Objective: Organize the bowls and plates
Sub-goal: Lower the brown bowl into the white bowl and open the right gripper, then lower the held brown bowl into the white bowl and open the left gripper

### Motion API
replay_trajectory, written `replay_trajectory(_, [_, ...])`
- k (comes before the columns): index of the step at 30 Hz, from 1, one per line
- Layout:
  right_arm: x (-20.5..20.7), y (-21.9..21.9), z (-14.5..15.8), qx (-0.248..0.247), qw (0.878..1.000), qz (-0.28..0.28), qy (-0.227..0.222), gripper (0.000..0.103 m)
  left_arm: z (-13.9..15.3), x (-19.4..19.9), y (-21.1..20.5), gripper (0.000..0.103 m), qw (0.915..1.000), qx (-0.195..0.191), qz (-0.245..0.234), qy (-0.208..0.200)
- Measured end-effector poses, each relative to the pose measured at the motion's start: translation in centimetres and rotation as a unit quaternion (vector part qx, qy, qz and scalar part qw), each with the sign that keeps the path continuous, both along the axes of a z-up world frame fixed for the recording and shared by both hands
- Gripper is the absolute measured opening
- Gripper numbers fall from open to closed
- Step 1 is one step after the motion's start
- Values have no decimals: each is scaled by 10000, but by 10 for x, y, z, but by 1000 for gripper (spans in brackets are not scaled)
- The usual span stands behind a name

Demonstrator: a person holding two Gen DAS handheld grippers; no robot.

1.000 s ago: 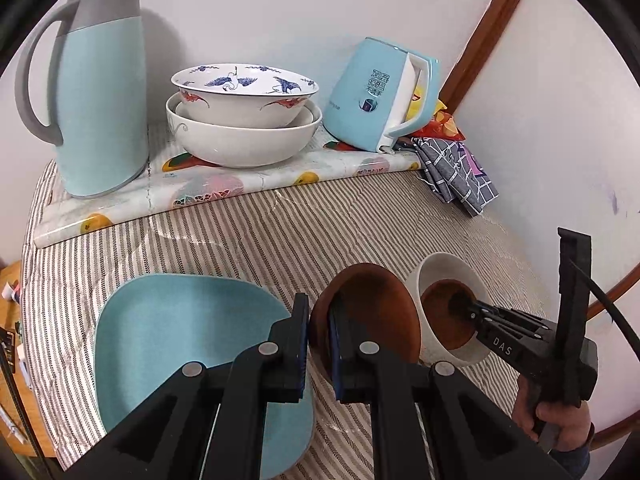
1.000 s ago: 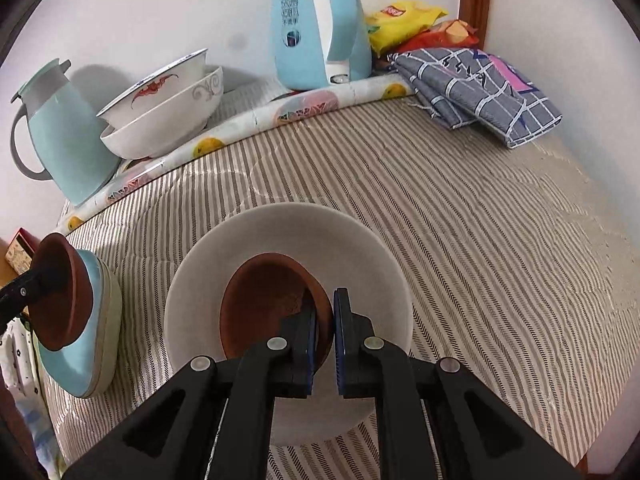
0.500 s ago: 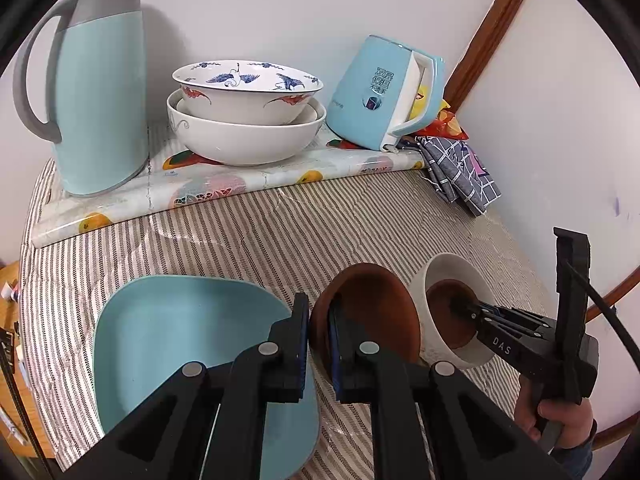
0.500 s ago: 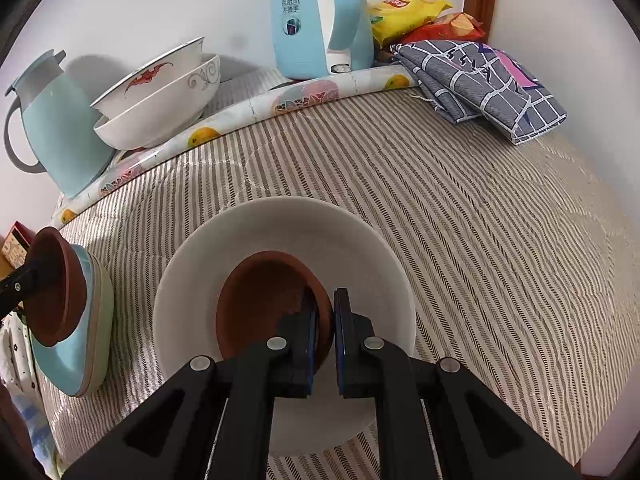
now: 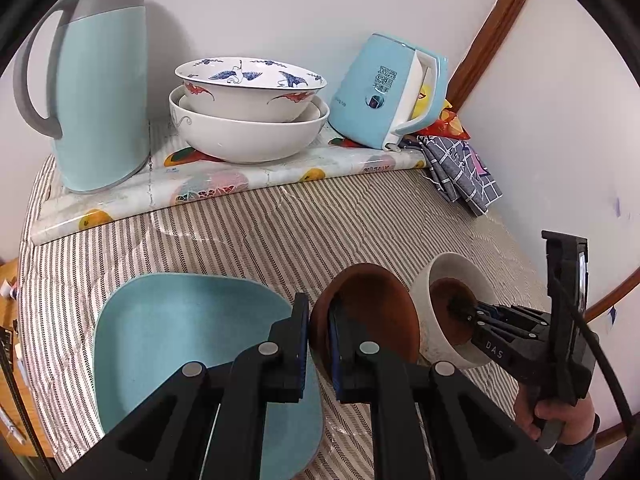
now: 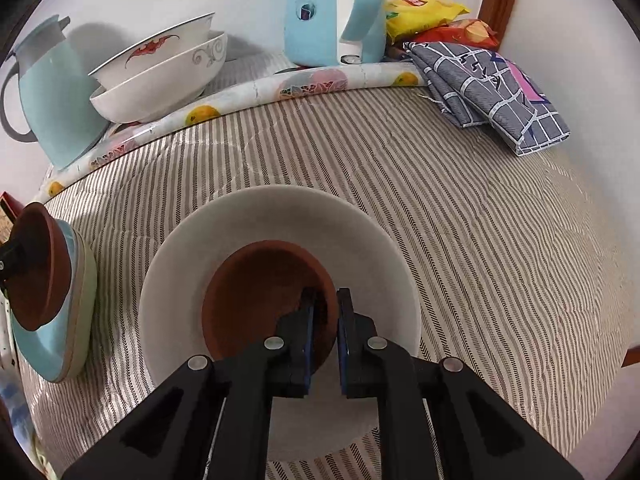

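Note:
My left gripper (image 5: 319,340) is shut on the rim of a brown bowl (image 5: 372,316), held tilted just right of a light blue square plate (image 5: 192,344) on the striped cloth. My right gripper (image 6: 325,336) is shut on the rim of a second brown bowl (image 6: 260,300) that sits inside a white bowl (image 6: 280,220). In the left wrist view the right gripper (image 5: 464,308) and the white bowl (image 5: 452,276) show at the right. In the right wrist view the left-held brown bowl (image 6: 38,268) and the blue plate (image 6: 76,320) show at the far left.
At the back stand a light blue thermos jug (image 5: 96,92), two stacked patterned white bowls (image 5: 248,112) and a light blue kettle (image 5: 384,96) on a fruit-print mat (image 5: 224,188). A folded grey checked cloth (image 6: 492,92) and snack bags (image 6: 432,12) lie at the right corner by the wall.
Both grippers keep their hold. The right gripper with the brown and white bowls has shifted slightly; the left view has moved a little closer to the back items.

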State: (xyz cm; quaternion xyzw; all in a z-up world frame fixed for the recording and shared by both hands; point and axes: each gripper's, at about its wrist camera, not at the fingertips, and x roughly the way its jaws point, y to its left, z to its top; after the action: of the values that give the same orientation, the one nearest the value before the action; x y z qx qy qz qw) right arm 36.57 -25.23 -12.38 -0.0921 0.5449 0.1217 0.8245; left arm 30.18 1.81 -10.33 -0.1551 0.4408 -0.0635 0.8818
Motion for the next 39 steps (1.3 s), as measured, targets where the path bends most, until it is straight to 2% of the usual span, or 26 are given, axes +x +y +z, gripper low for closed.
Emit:
replay_trajectory(5, [-1, 6, -1, -156, 9999, 66, 2, 18, -1, -1, 1, 10, 10000, -13, 4, 24])
replay_trajectory(7, [-2, 7, 0, -124, 9999, 87, -14, 27, -1, -2, 1, 10, 10000, -9, -4, 25])
replay_trajectory(9, [-3, 8, 2, -96, 9999, 90, -46, 31, -1, -2, 1, 10, 10000, -14, -1, 16])
replay_trajectory(12, [-4, 6, 5, -141, 9998, 41, -110, 32, -1, -2, 1, 10, 10000, -6, -10, 11])
replay_trajectory(17, [-7, -2, 19, 55, 9997, -29, -248, 32, 2, -3, -2, 10, 10000, 12, -48, -9])
replay_trajectory(22, [-15, -17, 36, 205, 9984, -164, -499, 37, 8, -7, -10, 10, 9999, 34, -91, -60])
replay_trajectory(39, [-50, -89, 67, 499, 9922, -802, -819, 39, 28, -13, -66, 10, 9986, 155, -475, -186])
